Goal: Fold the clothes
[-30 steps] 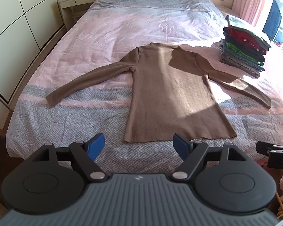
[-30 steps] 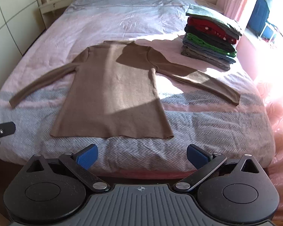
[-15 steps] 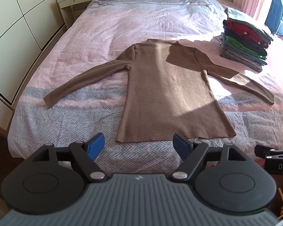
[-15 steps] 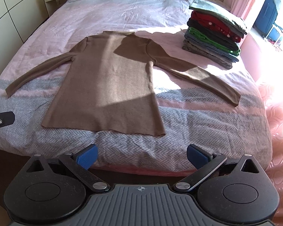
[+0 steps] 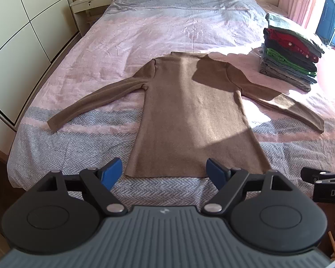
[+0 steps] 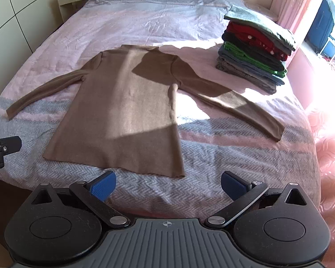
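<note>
A brown long-sleeved sweater (image 5: 189,116) lies flat on the bed, both sleeves spread out, hem toward me; it also shows in the right wrist view (image 6: 127,111). My left gripper (image 5: 164,172) is open and empty, just in front of the hem near its left half. My right gripper (image 6: 167,184) is open and empty, in front of the hem's right corner (image 6: 181,175). Each gripper's body shows at the edge of the other's view.
A stack of folded clothes (image 5: 290,53) sits on the bed at the right, also in the right wrist view (image 6: 256,47). The bed (image 5: 78,138) has a pink and grey cover. White wardrobe doors (image 5: 22,33) and a nightstand (image 5: 89,2) stand left.
Both grippers have moved forward toward the bed; the sweater's hem now lies closer to the fingertips. Both stay open.
</note>
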A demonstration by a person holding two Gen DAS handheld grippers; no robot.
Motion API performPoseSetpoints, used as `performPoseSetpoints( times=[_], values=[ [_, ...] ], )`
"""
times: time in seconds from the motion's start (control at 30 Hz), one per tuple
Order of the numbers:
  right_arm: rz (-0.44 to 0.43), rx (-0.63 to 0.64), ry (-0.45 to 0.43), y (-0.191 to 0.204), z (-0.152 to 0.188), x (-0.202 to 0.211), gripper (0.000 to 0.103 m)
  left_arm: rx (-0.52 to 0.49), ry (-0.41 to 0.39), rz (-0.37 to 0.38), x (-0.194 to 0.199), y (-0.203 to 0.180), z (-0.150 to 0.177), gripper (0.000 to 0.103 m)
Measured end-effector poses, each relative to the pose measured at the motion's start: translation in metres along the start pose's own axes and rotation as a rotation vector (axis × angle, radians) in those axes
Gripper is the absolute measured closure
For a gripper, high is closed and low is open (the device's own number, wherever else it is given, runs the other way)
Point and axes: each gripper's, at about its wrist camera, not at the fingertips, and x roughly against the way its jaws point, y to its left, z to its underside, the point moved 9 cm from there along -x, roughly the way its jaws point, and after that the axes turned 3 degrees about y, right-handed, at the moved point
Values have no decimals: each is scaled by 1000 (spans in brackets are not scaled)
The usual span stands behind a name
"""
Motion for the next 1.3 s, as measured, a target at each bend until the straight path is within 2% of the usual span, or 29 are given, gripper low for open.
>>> performPoseSetpoints(
  times=[0.47, 0.97, 1.13, 1.3],
  values=[
    [-17, 26, -30, -26, -16, -2, 1, 18, -5, -13, -5, -26, -8, 22],
    [-58, 45, 28, -28, -14, -22, 1, 39, 62, -39, -23, -27, 0, 21],
    [-50, 28, 45, -28, -24, -33, 1, 25, 79, -29, -37, -24, -10, 21],
    [-31, -3, 61, -27, -45, -48, 1, -2, 84, -5, -60, -22, -35, 21]
  ],
)
